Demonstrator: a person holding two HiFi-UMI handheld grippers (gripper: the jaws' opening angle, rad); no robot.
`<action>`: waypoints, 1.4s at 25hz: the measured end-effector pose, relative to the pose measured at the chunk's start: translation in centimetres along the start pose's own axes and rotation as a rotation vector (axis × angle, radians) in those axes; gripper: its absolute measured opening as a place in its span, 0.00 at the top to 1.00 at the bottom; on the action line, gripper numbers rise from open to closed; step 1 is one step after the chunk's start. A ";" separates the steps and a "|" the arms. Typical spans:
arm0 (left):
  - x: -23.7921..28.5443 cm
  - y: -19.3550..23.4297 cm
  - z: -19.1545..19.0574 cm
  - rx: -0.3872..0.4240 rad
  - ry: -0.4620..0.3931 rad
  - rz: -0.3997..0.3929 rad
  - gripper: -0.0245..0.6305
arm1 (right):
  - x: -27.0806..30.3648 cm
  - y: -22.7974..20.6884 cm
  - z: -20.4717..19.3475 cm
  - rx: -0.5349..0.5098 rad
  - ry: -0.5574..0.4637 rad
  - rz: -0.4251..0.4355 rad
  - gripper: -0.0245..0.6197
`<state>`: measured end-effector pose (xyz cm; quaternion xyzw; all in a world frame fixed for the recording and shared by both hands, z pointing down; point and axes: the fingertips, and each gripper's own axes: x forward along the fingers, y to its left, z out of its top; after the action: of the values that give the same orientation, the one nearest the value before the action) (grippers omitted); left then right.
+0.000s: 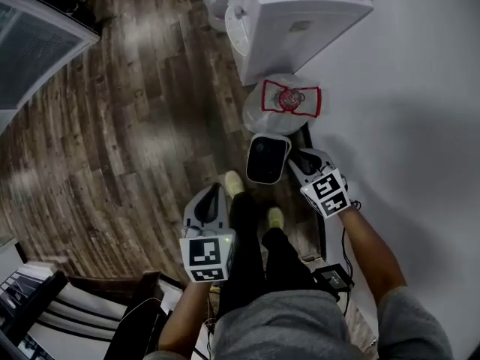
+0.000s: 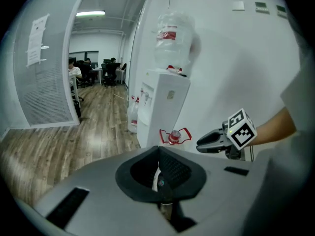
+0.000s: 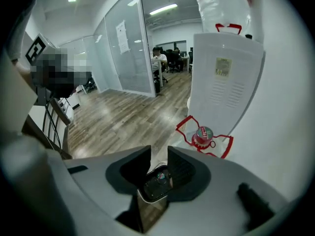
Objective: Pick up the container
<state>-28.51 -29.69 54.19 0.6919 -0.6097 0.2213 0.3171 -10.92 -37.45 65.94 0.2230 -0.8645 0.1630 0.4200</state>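
The container is a small white bin with rounded corners and a dark inside; it stands on the wood floor just in front of my feet. My right gripper hangs right beside the bin's right rim, open, with nothing between its jaws. In the right gripper view the bin shows through the gap of the open right gripper. My left gripper hovers to the bin's lower left, apart from it. Its jaws meet at the tip in the left gripper view, where a sliver of the bin shows below.
A clear water jug with a red cap and red handle stands on the floor just beyond the bin, against a white water dispenser. A white wall runs along the right. My shoes stand close behind the bin. Wood floor spreads left toward a glass partition.
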 end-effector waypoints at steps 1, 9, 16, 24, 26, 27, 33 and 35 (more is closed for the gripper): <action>1.3 0.0 -0.6 0.007 0.010 -0.010 0.94 | 1.3 -0.3 -0.7 -0.004 0.013 0.004 0.80; 11.8 0.4 -8.2 -0.008 0.142 -0.054 0.94 | 12.1 -4.3 -10.9 -0.010 0.215 -0.010 0.76; 16.4 2.5 -13.7 -0.035 0.197 -0.014 0.94 | 19.3 -6.0 -17.7 -0.051 0.305 -0.026 0.74; 18.8 2.4 -21.0 -0.053 0.268 -0.012 0.94 | 25.3 -8.4 -22.7 -0.122 0.300 -0.120 0.73; 18.8 2.4 -22.6 -0.060 0.288 -0.008 0.94 | 26.2 -8.3 -23.4 -0.148 0.324 -0.100 0.73; 18.8 2.4 -23.3 -0.063 0.296 -0.006 0.94 | 26.7 -8.2 -23.6 -0.169 0.337 -0.085 0.73; 18.8 2.4 -24.5 -0.078 0.307 0.000 0.94 | 26.7 -7.2 -23.7 -0.193 0.363 0.000 0.73; 18.7 2.2 -24.1 -0.085 0.303 -0.007 0.94 | 25.7 -6.0 -23.7 -0.201 0.395 0.065 0.73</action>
<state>-25.82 -25.88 84.38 0.6388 -0.5611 0.2962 0.4352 -6.39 -37.76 101.13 0.1159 -0.7842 0.1300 0.5956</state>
